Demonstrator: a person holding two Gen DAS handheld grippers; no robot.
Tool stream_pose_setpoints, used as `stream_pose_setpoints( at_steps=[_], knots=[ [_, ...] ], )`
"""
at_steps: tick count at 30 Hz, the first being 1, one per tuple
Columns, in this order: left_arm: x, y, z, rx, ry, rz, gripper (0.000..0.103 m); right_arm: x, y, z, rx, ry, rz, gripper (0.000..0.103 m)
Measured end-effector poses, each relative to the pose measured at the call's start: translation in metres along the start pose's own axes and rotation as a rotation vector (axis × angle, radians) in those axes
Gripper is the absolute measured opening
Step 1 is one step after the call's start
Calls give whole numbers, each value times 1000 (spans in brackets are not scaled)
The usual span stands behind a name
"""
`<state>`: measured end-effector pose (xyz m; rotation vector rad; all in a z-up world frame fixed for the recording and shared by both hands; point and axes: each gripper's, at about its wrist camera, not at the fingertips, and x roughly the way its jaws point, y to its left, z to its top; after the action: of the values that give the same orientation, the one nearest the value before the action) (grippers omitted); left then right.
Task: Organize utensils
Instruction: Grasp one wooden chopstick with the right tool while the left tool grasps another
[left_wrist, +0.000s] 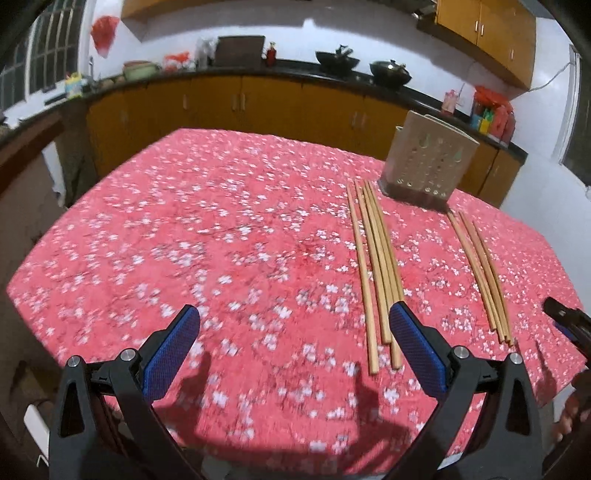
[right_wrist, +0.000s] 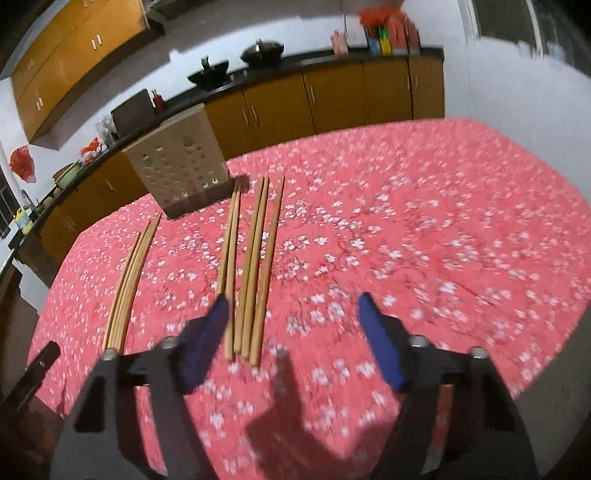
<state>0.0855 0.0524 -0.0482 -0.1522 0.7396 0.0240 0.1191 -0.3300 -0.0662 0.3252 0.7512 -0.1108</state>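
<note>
Wooden chopsticks lie on a red flowered tablecloth (left_wrist: 221, 240) in lengthwise bundles. In the left wrist view, a bundle of several chopsticks (left_wrist: 376, 266) runs toward me, and a thinner bundle (left_wrist: 480, 273) lies to its right. My left gripper (left_wrist: 294, 314) hovers open above the cloth, its right finger (left_wrist: 413, 343) beside the near ends of the first bundle. In the right wrist view, one bundle (right_wrist: 127, 291) lies at the left and more chopsticks (right_wrist: 251, 266) in the middle. My right gripper (right_wrist: 293, 301) is open, with their near ends just inside its left finger (right_wrist: 210, 328). Neither holds anything.
A beige perforated utensil holder (left_wrist: 428, 162) (right_wrist: 177, 166) stands at the far ends of the chopsticks. Behind the table runs a dark counter with woks (left_wrist: 389, 72) over orange cabinets (left_wrist: 258, 107). A black gripper part (left_wrist: 565, 317) shows at the right edge.
</note>
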Motion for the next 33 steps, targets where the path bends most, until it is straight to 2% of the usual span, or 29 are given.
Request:
stream_pose_setpoints(
  at_steps=[4, 7, 9, 11, 14, 16, 20, 23, 30, 33],
  knots=[
    [15, -4, 15, 43, 9, -9, 101, 34, 9, 17, 1, 65, 11, 42],
    [25, -9, 24, 77, 12, -12, 99, 55, 14, 26, -11, 107, 13, 39],
    [33, -13, 29, 97, 25, -13, 91, 69, 20, 29, -27, 132, 3, 38],
    [41, -16, 31, 106, 47, -20, 76, 80, 24, 30, -43, 155, -7, 32],
    [53, -19, 31, 110, 91, -53, 62, 84, 25, 26, -71, 148, -33, 20],
    [59, -21, 30, 111, 114, -82, 54, 87, 22, 28, -83, 145, -43, 9],
    [68, -25, 28, 108, 154, -147, 38, 88, 12, 33, -55, 142, -40, 8],
    [71, -29, 29, 108, 170, -180, 33, 87, 9, 34, -54, 136, -50, 8],
    [82, -38, 30, 138, 201, -193, 22, 90, 15, 34, -88, 119, -75, 8],
    [82, -45, 28, 182, 197, -168, 16, 90, 16, 35, -98, 122, -81, 8]
  ],
)
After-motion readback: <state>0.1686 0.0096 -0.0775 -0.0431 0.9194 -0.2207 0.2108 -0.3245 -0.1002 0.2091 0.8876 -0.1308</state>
